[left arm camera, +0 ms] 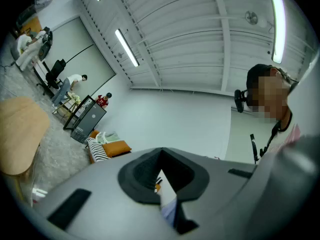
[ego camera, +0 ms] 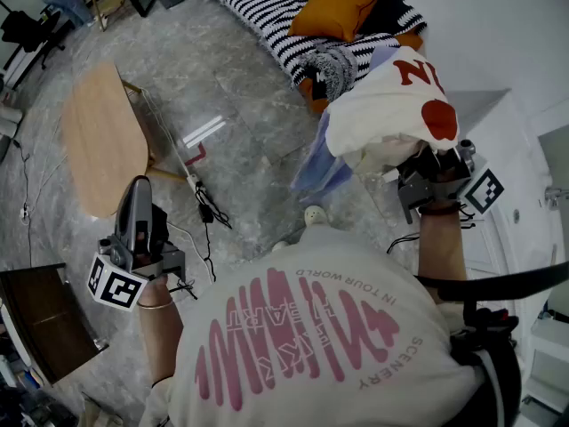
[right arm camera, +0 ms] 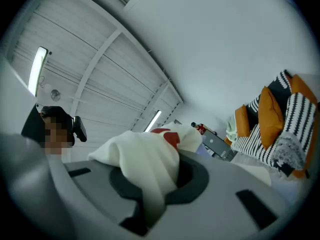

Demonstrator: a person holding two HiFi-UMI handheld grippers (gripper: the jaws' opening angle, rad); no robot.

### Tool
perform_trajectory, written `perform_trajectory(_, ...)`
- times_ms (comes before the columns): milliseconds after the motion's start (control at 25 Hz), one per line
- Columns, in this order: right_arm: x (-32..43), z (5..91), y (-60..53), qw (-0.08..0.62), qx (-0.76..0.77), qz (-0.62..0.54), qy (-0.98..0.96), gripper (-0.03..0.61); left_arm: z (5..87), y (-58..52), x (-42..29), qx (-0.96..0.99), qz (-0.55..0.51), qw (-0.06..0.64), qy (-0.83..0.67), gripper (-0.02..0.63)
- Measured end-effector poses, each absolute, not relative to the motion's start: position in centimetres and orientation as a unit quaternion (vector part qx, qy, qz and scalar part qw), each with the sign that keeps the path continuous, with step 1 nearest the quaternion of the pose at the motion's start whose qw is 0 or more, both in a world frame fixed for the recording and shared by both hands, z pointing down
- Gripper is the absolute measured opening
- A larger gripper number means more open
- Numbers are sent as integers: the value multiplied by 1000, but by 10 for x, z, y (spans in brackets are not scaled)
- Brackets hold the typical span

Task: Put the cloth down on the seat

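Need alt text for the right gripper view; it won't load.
A white cloth with red print is clamped between the jaws of the right gripper, bunched up above them. A striped sofa with orange cushions sits at right.
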State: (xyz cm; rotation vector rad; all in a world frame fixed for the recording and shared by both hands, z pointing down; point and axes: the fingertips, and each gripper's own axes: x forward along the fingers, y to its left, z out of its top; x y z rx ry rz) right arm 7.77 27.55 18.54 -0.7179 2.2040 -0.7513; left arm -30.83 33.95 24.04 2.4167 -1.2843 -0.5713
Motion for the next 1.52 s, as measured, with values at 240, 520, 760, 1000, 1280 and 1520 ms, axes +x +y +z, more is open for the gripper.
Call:
perform_trajectory(240,77,184,278,344,-276,-286,851,57,237,344,-306,858,-186,158,-452,9)
perform_trajectory(520,83,188,276,361,-284,-290,840,57,242,339,-306,862,-183,154,-447,9)
perform_trajectory(760,82,188,277,356,-295,-274,843,57,249,339,-316,864,-172,154,-447,9)
perform_trajectory(1000,121,178,236,372,-288,-246,847,57,251,305,-299,856,-164,150,-467,9)
perform_trajectory(1280,156,139,85,363,-276,-239,857,57,219,174,-262,845,-157,147,-490,9)
perform_trajectory(1520,164,134,50,365,-272,-227,861,57,230,145,-247,846,-168,150,-483,9)
